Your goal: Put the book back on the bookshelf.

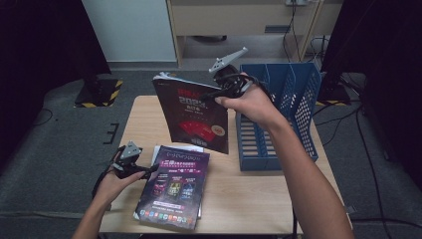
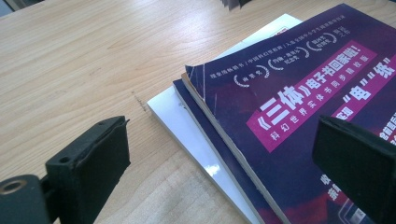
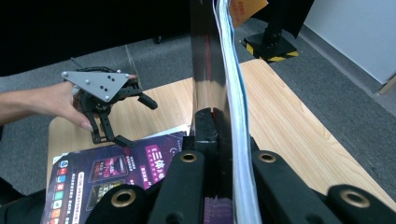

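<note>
Right gripper (image 1: 225, 85) raised above surface (image 1: 144, 124), beside blue file rack (image 1: 293, 99) — fingers clamped on upper edge of dark red-cover book (image 1: 196, 119), which hangs upright, tilted, clear of surface. In right gripper view book's edge sits pinched between fingers (image 3: 205, 126); exact contact point likely near spine, hard to tell. Left gripper (image 1: 144, 172) low at stack's near-left corner — fingers (image 2: 88, 158) apart, purple magazine (image 1: 174, 186) corner between them, untouched. Stack lies flat on surface.

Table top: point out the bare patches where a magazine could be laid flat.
Bare wood lies on the table left of the raised black magazine, behind the purple stack; another patch lies between that stack and the blue file rack. The near-left corner is crowded by the stack and the left tongs.
</note>
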The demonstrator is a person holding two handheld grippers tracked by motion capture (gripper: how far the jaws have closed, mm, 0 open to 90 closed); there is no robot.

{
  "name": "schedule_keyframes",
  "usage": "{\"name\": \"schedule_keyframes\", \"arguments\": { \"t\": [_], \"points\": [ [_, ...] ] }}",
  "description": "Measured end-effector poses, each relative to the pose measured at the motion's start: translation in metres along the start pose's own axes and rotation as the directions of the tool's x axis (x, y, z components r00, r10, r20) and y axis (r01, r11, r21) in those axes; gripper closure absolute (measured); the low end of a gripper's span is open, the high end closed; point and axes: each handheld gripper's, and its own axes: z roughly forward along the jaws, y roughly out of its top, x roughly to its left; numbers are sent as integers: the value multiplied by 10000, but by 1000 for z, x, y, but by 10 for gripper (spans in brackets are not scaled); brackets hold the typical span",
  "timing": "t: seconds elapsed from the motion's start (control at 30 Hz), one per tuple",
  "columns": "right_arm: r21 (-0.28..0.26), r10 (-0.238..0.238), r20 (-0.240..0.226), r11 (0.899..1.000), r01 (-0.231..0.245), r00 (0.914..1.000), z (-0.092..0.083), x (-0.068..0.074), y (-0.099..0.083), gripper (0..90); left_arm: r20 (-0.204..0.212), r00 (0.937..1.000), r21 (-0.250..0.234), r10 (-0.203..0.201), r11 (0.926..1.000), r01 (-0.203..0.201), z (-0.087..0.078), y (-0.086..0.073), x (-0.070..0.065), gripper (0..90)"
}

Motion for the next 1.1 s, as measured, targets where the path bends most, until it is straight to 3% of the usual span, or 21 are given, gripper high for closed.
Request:
{"name": "schedule_keyframes", "arguments": {
  "t": [1.1],
  "points": [
    [105,-372,-113,9992,373,9992,-32,8,-9,871,90,9999,327,134,9994,-137,3,-4,-1,38]
  ]
}}
